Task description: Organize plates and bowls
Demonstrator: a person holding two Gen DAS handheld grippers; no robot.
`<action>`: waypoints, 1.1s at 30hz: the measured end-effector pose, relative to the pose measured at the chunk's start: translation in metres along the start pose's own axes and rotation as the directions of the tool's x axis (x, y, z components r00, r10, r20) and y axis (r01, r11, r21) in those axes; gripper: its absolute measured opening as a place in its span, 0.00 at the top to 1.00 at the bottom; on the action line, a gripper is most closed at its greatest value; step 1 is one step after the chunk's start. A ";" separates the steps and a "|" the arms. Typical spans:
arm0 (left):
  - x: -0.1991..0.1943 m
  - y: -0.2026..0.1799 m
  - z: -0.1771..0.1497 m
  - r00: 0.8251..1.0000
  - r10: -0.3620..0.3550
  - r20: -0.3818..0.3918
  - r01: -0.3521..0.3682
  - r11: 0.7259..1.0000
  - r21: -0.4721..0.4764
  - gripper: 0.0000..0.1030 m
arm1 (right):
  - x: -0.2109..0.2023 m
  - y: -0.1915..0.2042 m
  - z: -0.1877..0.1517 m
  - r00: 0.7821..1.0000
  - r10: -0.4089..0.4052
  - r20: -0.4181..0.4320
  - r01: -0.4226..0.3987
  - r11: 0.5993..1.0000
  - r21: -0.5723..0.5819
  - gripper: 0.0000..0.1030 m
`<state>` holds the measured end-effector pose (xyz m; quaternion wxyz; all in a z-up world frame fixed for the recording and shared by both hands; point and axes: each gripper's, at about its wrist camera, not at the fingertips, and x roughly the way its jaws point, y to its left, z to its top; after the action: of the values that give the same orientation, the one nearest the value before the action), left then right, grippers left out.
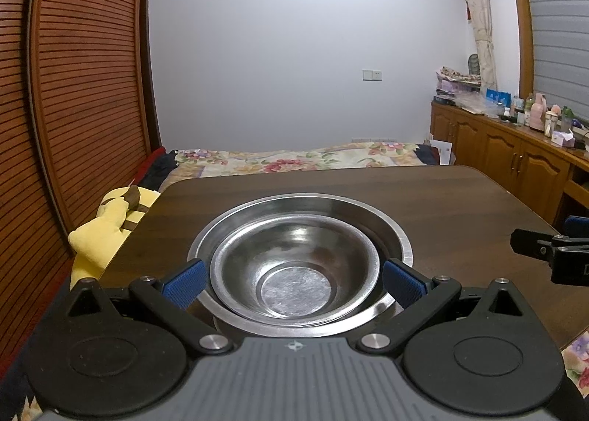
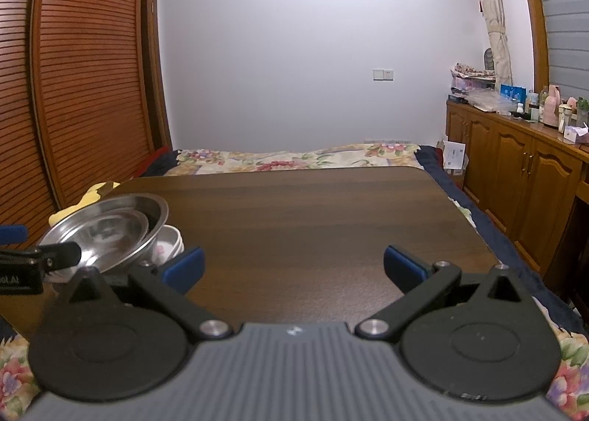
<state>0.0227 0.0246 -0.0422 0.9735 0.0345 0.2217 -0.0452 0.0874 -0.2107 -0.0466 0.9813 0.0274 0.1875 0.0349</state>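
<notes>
Ahead of my right gripper (image 2: 293, 268) the table (image 2: 313, 207) lies bare, free passage. Only obstacle: stacked steel bowls (image 2: 110, 229) at its left edge, my left gripper (image 1: 293, 283) straddling them.

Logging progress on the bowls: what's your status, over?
Left gripper open, jaws straddling the nested steel bowls. Right gripper open, empty over bare table. White bowl under the stack. Nothing in the way.

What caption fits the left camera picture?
Open left gripper straddles a small steel bowl nested in a bigger one on a wooden table.
</notes>
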 end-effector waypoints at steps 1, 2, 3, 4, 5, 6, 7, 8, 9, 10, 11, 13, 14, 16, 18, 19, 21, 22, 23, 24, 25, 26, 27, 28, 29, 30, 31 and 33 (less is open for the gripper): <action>0.000 0.000 0.000 1.000 -0.001 0.001 0.001 1.000 -0.001 0.00 | 0.000 0.000 0.000 1.000 0.000 0.001 0.000 1.000 -0.001 0.00; 0.000 0.001 0.000 1.000 -0.001 0.002 0.001 1.000 -0.002 0.00 | 0.000 0.000 0.000 1.000 0.000 0.001 0.000 1.000 -0.001 0.00; 0.000 0.001 0.000 1.000 -0.002 0.002 0.002 1.000 -0.002 0.00 | 0.000 0.000 0.001 1.000 -0.001 0.001 0.001 1.000 -0.002 0.00; 0.001 0.001 0.000 1.000 0.000 0.003 0.000 1.000 -0.002 0.00 | -0.001 0.001 0.001 1.000 -0.002 0.002 0.002 1.000 -0.003 0.00; 0.001 0.001 -0.001 1.000 0.000 0.003 0.000 1.000 -0.003 0.00 | -0.001 0.000 0.001 1.000 -0.001 0.002 0.001 1.000 -0.002 0.00; 0.001 0.001 -0.001 1.000 -0.001 0.002 0.001 1.000 -0.002 0.00 | -0.001 0.000 0.001 1.000 -0.001 0.002 0.001 1.000 -0.001 0.00; 0.001 0.001 -0.001 1.000 0.000 0.002 0.001 1.000 -0.002 0.00 | -0.001 0.000 0.001 1.000 -0.002 0.002 0.002 1.000 -0.001 0.00; 0.001 0.001 -0.001 1.000 0.000 0.003 0.000 1.000 -0.002 0.00 | -0.001 -0.001 0.001 1.000 -0.001 0.002 0.001 1.000 -0.001 0.00; 0.001 0.002 -0.001 1.000 0.000 0.003 0.000 1.000 -0.001 0.00 | -0.001 -0.001 0.001 1.000 -0.001 0.002 0.001 1.000 -0.001 0.00; 0.001 0.001 -0.001 1.000 0.000 0.003 0.000 1.000 -0.001 0.00 | -0.001 -0.001 0.001 1.000 -0.002 0.001 0.002 1.000 -0.001 0.00; 0.001 0.002 -0.001 1.000 0.000 0.002 0.000 1.000 -0.001 0.00 | -0.001 -0.001 0.001 1.000 -0.001 0.001 0.001 1.000 -0.001 0.00; 0.001 0.001 -0.001 1.000 0.000 0.002 0.000 1.000 -0.001 0.00 | -0.001 -0.001 0.001 1.000 -0.001 0.001 0.001 1.000 0.000 0.00; 0.001 0.001 -0.001 1.000 0.000 0.002 0.000 1.000 -0.001 0.00 | -0.001 -0.001 0.001 1.000 0.000 0.001 0.000 1.000 0.000 0.00; 0.001 0.001 -0.001 1.000 0.000 0.003 0.000 1.000 -0.002 0.00 | -0.001 -0.001 0.001 1.000 -0.002 0.002 0.002 1.000 -0.001 0.00; 0.001 0.002 -0.001 1.000 0.000 0.003 0.000 1.000 -0.002 0.00 | -0.001 -0.002 0.000 1.000 -0.002 0.001 0.002 1.000 0.000 0.00; 0.001 0.002 -0.001 1.000 0.000 0.002 0.000 1.000 -0.002 0.00 | -0.001 -0.002 0.000 1.000 -0.002 0.000 0.002 1.000 0.000 0.00; 0.001 0.001 -0.001 1.000 -0.001 0.002 0.001 1.000 -0.001 0.00 | -0.001 -0.002 0.000 1.000 -0.002 -0.001 0.002 1.000 0.000 0.00; 0.001 0.002 -0.001 1.000 -0.001 0.002 0.001 1.000 -0.002 0.00 | -0.001 -0.002 0.000 1.000 -0.002 -0.001 0.002 1.000 0.000 0.00; 0.001 0.001 -0.001 1.000 -0.001 0.002 0.001 1.000 -0.003 0.00 | -0.001 -0.002 0.000 1.000 -0.003 0.000 0.003 1.000 0.000 0.00; 0.001 0.001 -0.001 1.000 -0.002 0.002 0.002 1.000 -0.003 0.00 | -0.001 -0.002 0.000 1.000 -0.002 0.000 0.002 1.000 0.000 0.00; 0.000 0.002 -0.001 1.000 -0.003 0.003 0.003 1.000 -0.003 0.00 | -0.001 -0.002 0.000 1.000 -0.002 0.000 0.002 1.000 0.000 0.00; 0.000 0.002 0.000 1.000 -0.003 0.002 0.004 1.000 -0.003 0.00 | -0.001 -0.002 0.000 1.000 -0.002 -0.001 0.002 1.000 -0.001 0.00; 0.000 0.002 0.000 1.000 -0.003 0.002 0.003 1.000 -0.003 0.00 | -0.001 -0.002 0.000 1.000 -0.003 -0.002 0.003 1.000 -0.002 0.00; 0.000 0.002 0.000 1.000 -0.003 0.003 0.003 1.000 -0.003 0.00 | 0.000 -0.002 0.000 1.000 -0.003 -0.002 0.003 1.000 -0.001 0.00; 0.000 0.002 0.000 1.000 -0.003 0.003 0.003 1.000 -0.003 0.00 | 0.000 -0.002 0.000 1.000 -0.002 -0.001 0.002 1.000 -0.001 0.00; 0.000 0.002 0.000 1.000 -0.003 0.003 0.003 1.000 -0.004 0.00 | 0.000 -0.002 -0.001 1.000 -0.003 -0.001 0.003 1.000 -0.001 0.00; 0.000 0.002 0.000 1.000 -0.003 0.002 0.003 1.000 -0.003 0.00 | 0.000 -0.002 -0.001 1.000 -0.003 -0.002 0.003 1.000 0.000 0.00; 0.000 0.002 0.000 1.000 -0.003 0.002 0.003 1.000 -0.003 0.00 | -0.001 -0.002 -0.001 1.000 -0.002 -0.001 0.002 1.000 0.000 0.00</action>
<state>0.0231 0.0263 -0.0427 0.9737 0.0329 0.2208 -0.0464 0.0866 -0.2122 -0.0477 0.9812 0.0271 0.1879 0.0339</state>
